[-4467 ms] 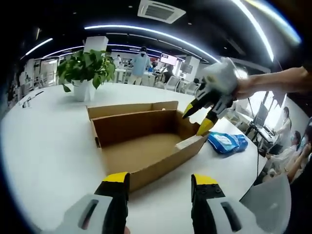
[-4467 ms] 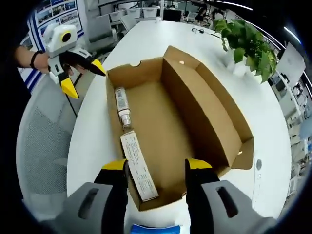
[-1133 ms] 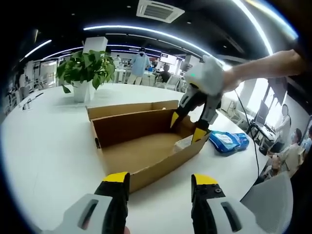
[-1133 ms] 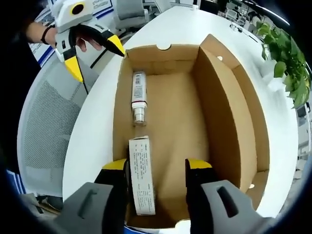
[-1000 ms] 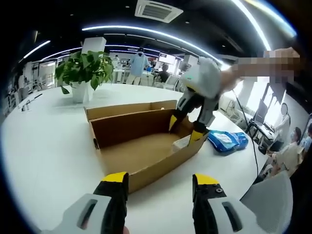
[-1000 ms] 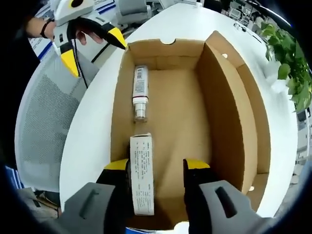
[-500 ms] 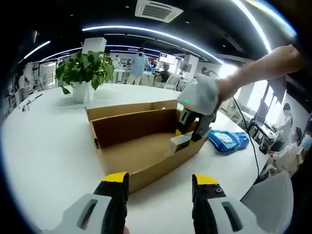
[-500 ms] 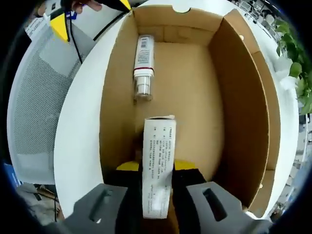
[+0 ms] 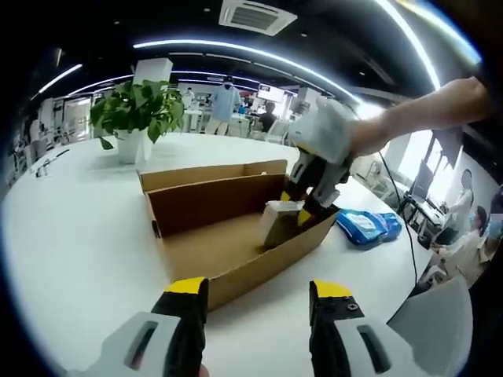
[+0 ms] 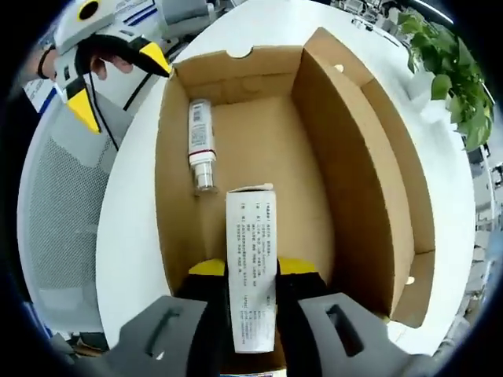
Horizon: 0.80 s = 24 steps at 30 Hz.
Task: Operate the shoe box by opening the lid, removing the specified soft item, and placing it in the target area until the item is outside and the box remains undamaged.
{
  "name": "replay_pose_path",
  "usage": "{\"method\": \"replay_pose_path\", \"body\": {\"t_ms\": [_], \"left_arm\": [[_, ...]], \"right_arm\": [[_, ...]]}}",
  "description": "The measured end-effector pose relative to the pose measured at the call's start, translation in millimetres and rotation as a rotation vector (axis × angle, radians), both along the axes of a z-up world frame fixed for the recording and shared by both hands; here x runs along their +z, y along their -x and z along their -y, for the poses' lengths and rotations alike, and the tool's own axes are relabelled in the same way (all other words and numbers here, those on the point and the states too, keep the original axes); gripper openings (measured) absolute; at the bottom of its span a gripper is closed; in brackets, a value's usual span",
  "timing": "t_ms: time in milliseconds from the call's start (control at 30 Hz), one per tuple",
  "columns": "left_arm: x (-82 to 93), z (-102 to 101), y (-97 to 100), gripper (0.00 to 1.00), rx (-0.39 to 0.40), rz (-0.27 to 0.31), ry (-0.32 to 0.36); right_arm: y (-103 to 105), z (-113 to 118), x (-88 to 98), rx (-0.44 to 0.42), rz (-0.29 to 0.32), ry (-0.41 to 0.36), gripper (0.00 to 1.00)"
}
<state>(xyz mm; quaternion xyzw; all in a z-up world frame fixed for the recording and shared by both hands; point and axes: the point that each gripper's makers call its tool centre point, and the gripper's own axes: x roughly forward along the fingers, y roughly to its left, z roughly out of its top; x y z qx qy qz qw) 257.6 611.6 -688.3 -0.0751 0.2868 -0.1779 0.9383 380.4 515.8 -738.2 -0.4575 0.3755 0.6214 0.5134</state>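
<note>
Change: right gripper (image 10: pixel 250 271), half a second ago low inside the shoe box (image 10: pixel 346 173), is now lifting the white carton (image 10: pixel 251 259) off its floor.
Right gripper: pinching the carton.
Left gripper (image 9: pixel 255 302): hanging spread at 6 o'clock.
Bottle (image 10: pixel 201 145): lying inside the box.
Blue pouch (image 9: pixel 368 228): lying on the worktop (image 9: pixel 71 236) at 3 o'clock.

The left gripper view looks level across the open brown cardboard box (image 9: pixel 228 236); the right gripper view looks steeply down into it (image 10: pixel 259 133), close.

Open-plan office: desks (image 9: pixel 196 118), ceiling air-conditioner (image 9: pixel 257 16), strip lights (image 9: pixel 236 51).
</note>
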Motion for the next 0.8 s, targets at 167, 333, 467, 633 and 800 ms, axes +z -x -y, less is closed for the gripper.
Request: {"method": "replay_pose_path", "body": {"t_ms": [167,333,467,633,800], "left_arm": [[0.1,1.6,0.4,0.52,-0.003,-0.002,0.0],[1.7,3.5,1.1,0.52,-0.011,-0.002,0.006],[4.9,5.3,1.8,0.52,-0.022,0.003,0.011],[8.7,9.7,4.5,0.52,-0.055,0.008,0.028],[9.8,12.7,8.1,0.52,-0.098,0.007,0.029]], "right_arm": [[-5.7,1.4,13.7,-0.014,0.021,-0.025,0.19],[-8.5,1.1,31.9,-0.031,0.045,-0.059,0.19],[-10.4,1.0,44.5,-0.044,0.069,-0.074,0.19],[-13.2,8.1,61.2,-0.04,0.115,-0.066,0.19],[-14.4,18.7,75.8,-0.044,0.141,-0.058,0.19]]}}
